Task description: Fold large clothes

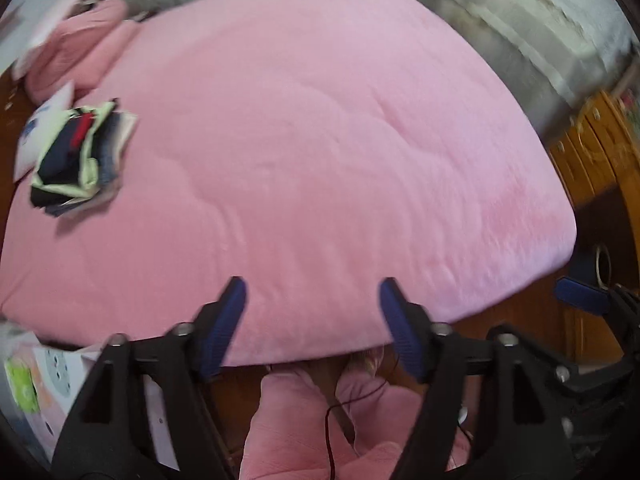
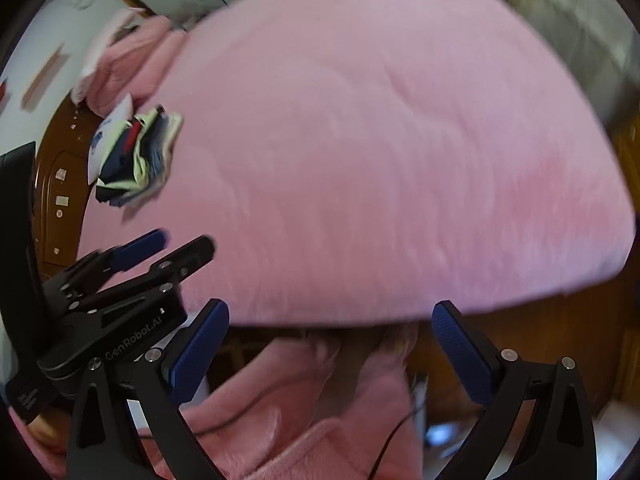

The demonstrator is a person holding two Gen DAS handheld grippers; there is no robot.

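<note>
Over the near edge of the bed (image 1: 320, 128) both grippers are hanging above the pink quilt, pointing steeply down. The left gripper (image 1: 313, 326) is showing its blue pads (image 1: 224, 328) spread well apart with nothing between them — only pink quilt and the bed edge behind the gap. The right gripper (image 2: 332, 354) is likewise standing wide, its blue pads (image 2: 462, 356) parted and bare of cloth. In the right wrist view the left gripper is sitting just beside it, at lower left, fingers angled toward the quilt.

The task's clothes are lying as a stack of folded garments (image 1: 78, 156) on the left part of the quilt, well away from both grippers — dark navy, pale green, denim blue and a red strip showing, edges fanned rather than squared. A white item with a blue print is lying under or against its far side; which one, I cannot tell. Further back a heap of pink bedding (image 1: 80, 48) is bunching at the far left corner of the bed.

No container is showing clearly; a printed white shape at the lower left of the left wrist view is too blurred to name. Below the grippers, the person's pink fleece clothing (image 2: 312, 432) is filling the bottom of both views, a thin dark cord (image 1: 330, 436) trailing across it. Wooden furniture (image 1: 592, 156) is standing to the right of the bed.
</note>
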